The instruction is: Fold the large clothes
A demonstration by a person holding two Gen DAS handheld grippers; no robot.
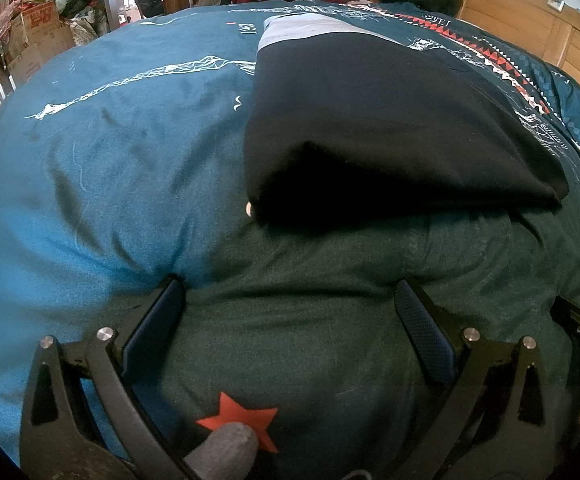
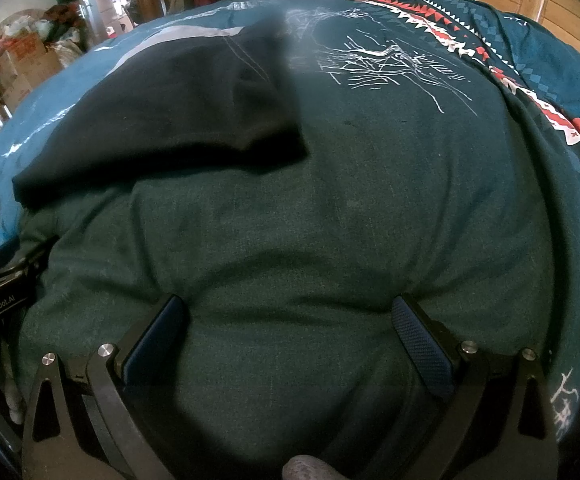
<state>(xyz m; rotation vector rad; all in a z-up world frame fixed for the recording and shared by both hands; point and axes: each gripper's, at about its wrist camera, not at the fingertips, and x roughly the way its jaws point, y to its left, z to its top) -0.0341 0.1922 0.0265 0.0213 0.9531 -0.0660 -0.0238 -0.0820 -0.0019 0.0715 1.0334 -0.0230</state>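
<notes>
**Dark green garment spread on the bed, both claws open upon it**

Dark green garment (image 1: 330,320) is seen filling the lower half of both views, laid over a teal bed cover (image 1: 90,160) that takes up the left and upper parts of the left wrist frame. White line drawings and a red, white and black patterned band (image 1: 502,68) are printed on the cover toward the upper right. In the right wrist view the green cloth (image 2: 310,240) covers most of the frame, from the lower edge to the white drawing in the upper middle.

A black folded garment (image 1: 370,128) with a pale grey panel at its far end is laid above centre in the left wrist view, its near edge resting on the green cloth; in the right wrist view it (image 2: 170,120) is found at the upper left.

A wooden headboard (image 1: 530,20) is visible at the upper right, and cardboard boxes (image 1: 38,36) at the upper left.

The left claw (image 1: 290,292) is held spread wide, its blue-padded tips pressed into the fabric at the lower centre, with nothing pinched. The right claw (image 2: 290,308) is likewise spread, its tips sunk into the green cloth.

A red star (image 1: 242,420) is seen on the green cloth at the bottom of the left wrist frame.
</notes>
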